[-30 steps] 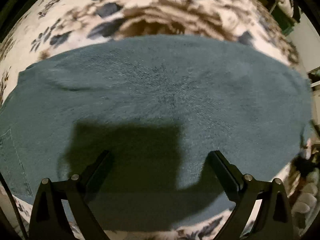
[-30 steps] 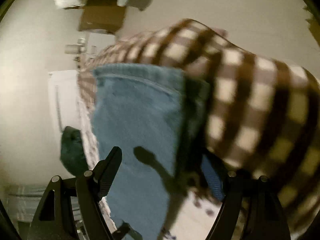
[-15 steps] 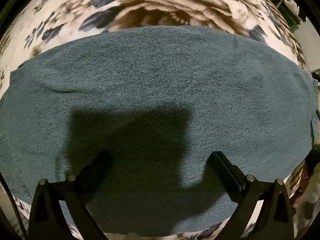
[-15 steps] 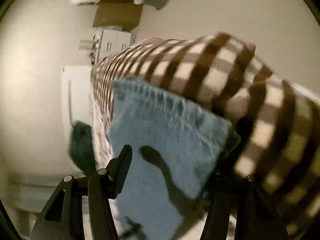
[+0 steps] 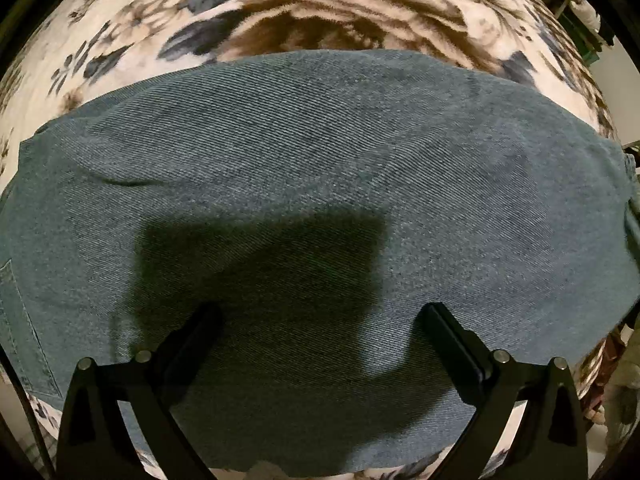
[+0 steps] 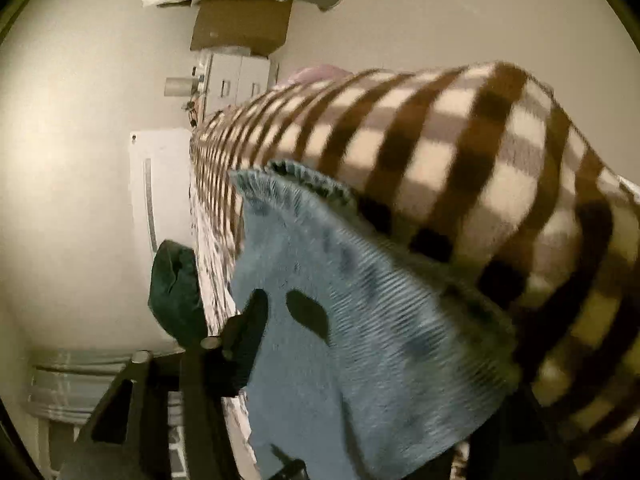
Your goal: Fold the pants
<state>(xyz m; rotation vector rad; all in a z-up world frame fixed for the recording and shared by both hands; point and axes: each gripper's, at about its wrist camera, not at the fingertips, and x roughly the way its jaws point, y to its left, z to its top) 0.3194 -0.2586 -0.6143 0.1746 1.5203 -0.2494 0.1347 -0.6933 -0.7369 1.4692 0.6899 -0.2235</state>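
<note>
A: What does the left wrist view show, set against a second ago?

B: The pants lie flat on the floral blanket, and they fill more of that view than they did; the blanket's far band has narrowed. The left hand-held gripper hovers just above the denim with its fingers spread wide and nothing between them, as they were before. Its shadow falls on the cloth ahead of it.

A: And the right side?

B: The right hand-held gripper carries a lighter blue part of the pants. The left finger shows beside the cloth, but the other finger is hidden behind it, so how wide the jaws stand cannot be told. The raised denim is blurred and has swung round: its hem now slants from upper left toward lower right, where a second ago it ran nearly level.

A: What sits behind it?

B: A brown-and-cream checked blanket rises just behind the cloth. Farther off stand a cardboard box and a white drawer unit; a dark green cloth hangs at the left
</note>
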